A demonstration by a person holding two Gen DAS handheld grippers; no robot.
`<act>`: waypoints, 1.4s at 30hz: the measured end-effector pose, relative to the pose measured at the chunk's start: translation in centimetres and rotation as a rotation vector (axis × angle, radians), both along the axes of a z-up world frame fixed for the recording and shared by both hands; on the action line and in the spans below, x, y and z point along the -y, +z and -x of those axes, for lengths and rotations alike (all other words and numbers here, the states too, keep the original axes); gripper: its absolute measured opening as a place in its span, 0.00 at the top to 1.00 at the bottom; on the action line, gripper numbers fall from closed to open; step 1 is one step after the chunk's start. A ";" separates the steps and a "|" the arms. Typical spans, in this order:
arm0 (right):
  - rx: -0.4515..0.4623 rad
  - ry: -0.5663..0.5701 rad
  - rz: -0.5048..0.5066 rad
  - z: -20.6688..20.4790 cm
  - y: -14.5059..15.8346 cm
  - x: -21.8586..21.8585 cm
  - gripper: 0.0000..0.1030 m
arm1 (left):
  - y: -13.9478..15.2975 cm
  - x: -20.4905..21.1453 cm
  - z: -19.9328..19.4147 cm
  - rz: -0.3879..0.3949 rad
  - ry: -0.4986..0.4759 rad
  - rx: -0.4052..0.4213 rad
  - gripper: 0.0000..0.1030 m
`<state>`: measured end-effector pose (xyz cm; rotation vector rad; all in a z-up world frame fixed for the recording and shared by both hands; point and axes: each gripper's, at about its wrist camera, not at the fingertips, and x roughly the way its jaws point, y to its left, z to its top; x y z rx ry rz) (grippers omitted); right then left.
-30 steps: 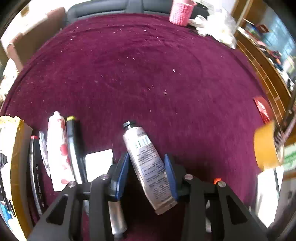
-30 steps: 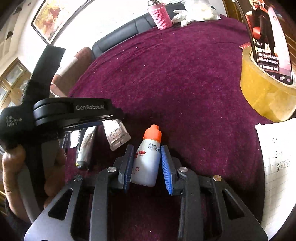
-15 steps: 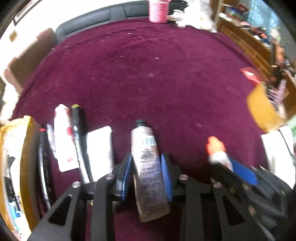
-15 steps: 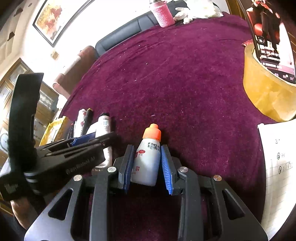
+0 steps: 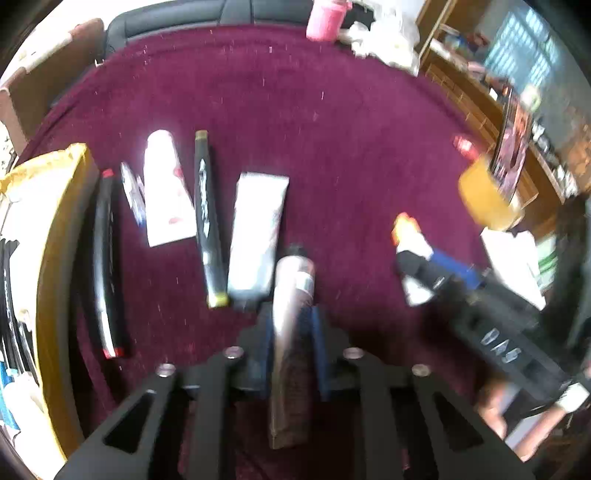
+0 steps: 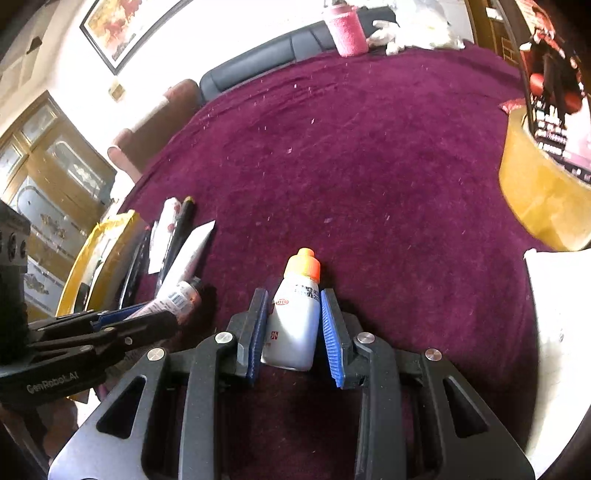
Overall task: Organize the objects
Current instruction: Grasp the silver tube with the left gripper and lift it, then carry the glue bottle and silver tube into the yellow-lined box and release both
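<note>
Silver tube [image 5: 291,325] pinched in my left claw [image 5: 290,354] points along the row, just right of the white tube [image 5: 256,229]; right claw [image 6: 293,328] pinches the orange-capped bottle [image 6: 295,317].

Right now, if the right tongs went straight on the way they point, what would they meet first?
Nothing close, it seems. The right tongs hold the orange-capped bottle, and past its cap lies only bare maroon cloth. Further on, the pink cup stands at the far edge, though fisheye depth is uncertain.
</note>
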<state>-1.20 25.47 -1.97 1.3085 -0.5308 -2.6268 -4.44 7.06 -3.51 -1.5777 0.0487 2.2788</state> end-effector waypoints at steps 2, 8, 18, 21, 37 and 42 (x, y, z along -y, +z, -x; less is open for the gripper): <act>0.004 -0.011 -0.009 -0.2 0.1 0.2 0.72 | -0.1 -0.6 -0.9 0.031 -0.026 -0.037 0.87; 0.015 -0.031 -0.053 -0.2 0.3 0.7 0.72 | 0.3 0.4 -1.8 -0.063 -0.050 -0.056 0.90; 0.016 0.045 0.011 -0.5 2.1 3.9 0.72 | 3.0 7.8 -1.2 -0.254 0.100 -0.009 0.90; -0.009 0.123 0.041 -0.4 3.6 6.4 0.72 | 5.2 11.1 -1.2 -0.283 0.161 -0.047 0.90; -0.032 0.460 0.069 8.7 6.3 22.9 0.72 | 5.8 27.5 5.9 -0.247 0.536 -0.133 0.90; 0.008 0.473 0.033 11.7 4.7 26.3 0.72 | 3.0 27.9 8.4 -0.258 0.556 -0.059 0.90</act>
